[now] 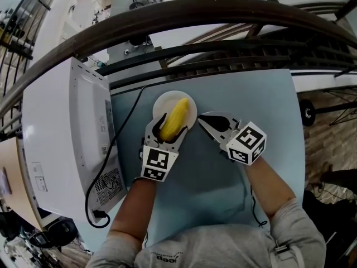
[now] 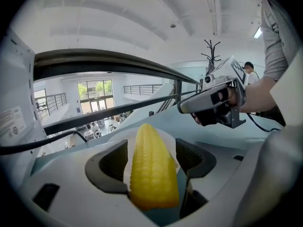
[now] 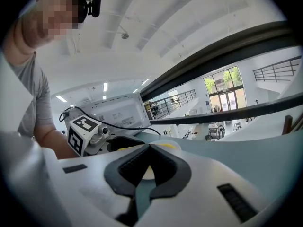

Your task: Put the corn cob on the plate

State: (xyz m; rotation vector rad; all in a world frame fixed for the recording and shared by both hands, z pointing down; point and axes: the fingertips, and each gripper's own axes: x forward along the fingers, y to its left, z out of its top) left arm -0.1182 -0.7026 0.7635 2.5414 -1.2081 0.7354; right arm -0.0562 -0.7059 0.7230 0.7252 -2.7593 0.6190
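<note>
A yellow corn cob [image 1: 174, 119] lies on a small white plate [image 1: 190, 101] near the table's far middle. My left gripper [image 1: 173, 125] straddles the cob with its jaws spread wide. In the left gripper view the corn cob [image 2: 152, 167] sits between the dark pads [image 2: 110, 162] with a thin gap on each side, and the plate [image 2: 166, 136] shows behind it. My right gripper [image 1: 202, 117] rests just right of the plate, tips together and holding nothing. In the right gripper view its jaws [image 3: 150, 146] meet, with the plate [image 3: 171, 144] just beyond.
A big white appliance [image 1: 61, 138] with vent slots stands along the table's left side, and its black cable [image 1: 126, 124] runs past the plate. The blue-grey table [image 1: 256, 99] ends at a dark curved railing [image 1: 184, 15] at the back.
</note>
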